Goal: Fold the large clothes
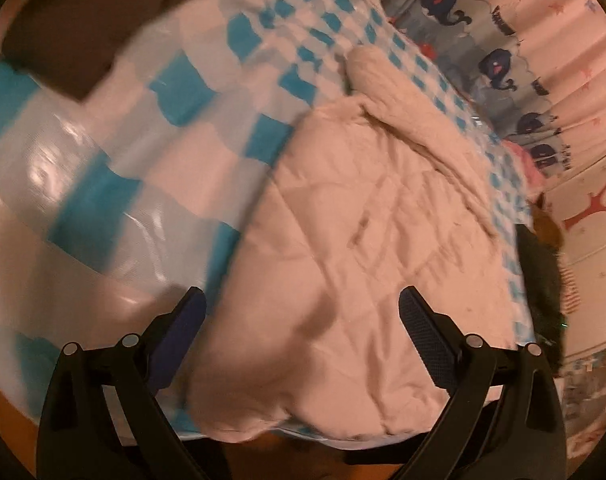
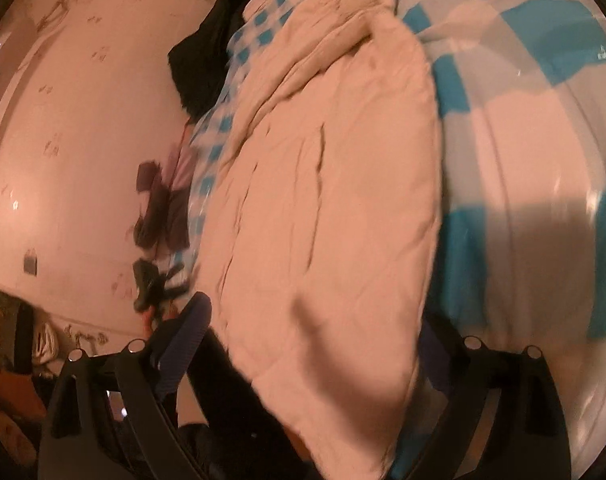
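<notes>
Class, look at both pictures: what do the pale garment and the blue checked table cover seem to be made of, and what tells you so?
Pale garment: likely padded, quilted fabric with a matte finish; stitched lines cross puffy panels, and it bulges softly.
Blue checked cover: probably glossy plastic or vinyl sheet; bright glare patches and smooth creases show on it.

- Left gripper (image 1: 301, 308): jaws spread wide, nothing between the pads, tilted downward.
- Right gripper (image 2: 315, 320): jaws wide apart, pads pressing nothing, angled slightly downward.
</notes>
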`<state>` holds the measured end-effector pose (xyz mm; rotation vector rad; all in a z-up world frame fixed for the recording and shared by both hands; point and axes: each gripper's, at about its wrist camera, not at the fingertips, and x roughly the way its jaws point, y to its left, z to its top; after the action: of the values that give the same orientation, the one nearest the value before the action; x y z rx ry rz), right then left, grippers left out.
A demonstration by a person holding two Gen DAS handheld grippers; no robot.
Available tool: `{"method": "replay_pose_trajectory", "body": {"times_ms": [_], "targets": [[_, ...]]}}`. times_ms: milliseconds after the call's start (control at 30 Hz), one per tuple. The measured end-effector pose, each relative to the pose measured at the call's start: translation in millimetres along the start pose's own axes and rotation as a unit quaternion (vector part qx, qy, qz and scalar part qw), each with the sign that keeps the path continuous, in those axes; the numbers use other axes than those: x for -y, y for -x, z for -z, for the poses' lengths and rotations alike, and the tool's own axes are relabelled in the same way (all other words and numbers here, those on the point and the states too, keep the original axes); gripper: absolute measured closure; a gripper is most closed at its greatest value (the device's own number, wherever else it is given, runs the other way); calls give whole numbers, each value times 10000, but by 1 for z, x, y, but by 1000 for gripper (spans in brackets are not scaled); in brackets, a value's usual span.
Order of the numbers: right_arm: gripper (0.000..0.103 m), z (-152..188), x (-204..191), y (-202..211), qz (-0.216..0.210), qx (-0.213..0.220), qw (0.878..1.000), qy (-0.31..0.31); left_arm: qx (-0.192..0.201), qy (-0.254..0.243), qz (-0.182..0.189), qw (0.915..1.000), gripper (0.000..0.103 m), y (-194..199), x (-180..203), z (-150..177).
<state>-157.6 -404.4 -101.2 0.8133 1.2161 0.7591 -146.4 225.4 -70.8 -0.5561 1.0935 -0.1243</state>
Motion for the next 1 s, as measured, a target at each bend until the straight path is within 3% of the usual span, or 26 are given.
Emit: {"method": "replay_pose_trajectory", "body": {"times_ms": [133,267,333,367,400,500,567,600,667,767,833,867,967,1000], "targets": [[9,20,-8,-10,-299,-730,9969,80,-701,17,289,9971,10,-17,-4,6],[9,35,-9,-17,-302,-1077,9936,151,-894,-528,953,9900,10,-11,15,27],[8,43,-5,-32,-169,-1491,9886,150,-1028,-726,712,9895,10,-16,19,29],[8,42,-4,-35,-126,-1479,9888,137,-1123,-692,335,9907,10,-24,15,28],[7,41,-3,-34,-208,-1426,9895,72,-1145,-588,265,9913,10,-26,11,29],[7,36,9,-27,-616,-1144,9913,-214,-966,-209,477,9940,11,-28,2,26],[7,35,13,-25,-708,-1115,9909,-260,-871,-270,410,9950,25,-28,3,31],[7,36,12,-23,-717,-1096,9911,-240,-890,-350,239,9951,38,-30,4,33],[9,38,9,-23,-618,-1059,9923,-175,-910,-258,347,9949,61,-26,-1,34],[22,43,4,-23,-507,-1029,9933,-148,-848,-224,397,9954,78,-16,0,34],[42,48,4,-18,-456,-964,9941,-176,-784,-369,288,9958,85,-12,6,37],[47,50,3,-15,-494,-879,9947,-175,-741,-437,276,9959,86,-9,13,37],[76,52,-2,1,-615,-574,9964,-100,-646,-527,398,9957,89,4,22,36],[79,53,-8,8,-622,-470,9969,-32,-613,-543,555,9951,89,14,28,38]]}}
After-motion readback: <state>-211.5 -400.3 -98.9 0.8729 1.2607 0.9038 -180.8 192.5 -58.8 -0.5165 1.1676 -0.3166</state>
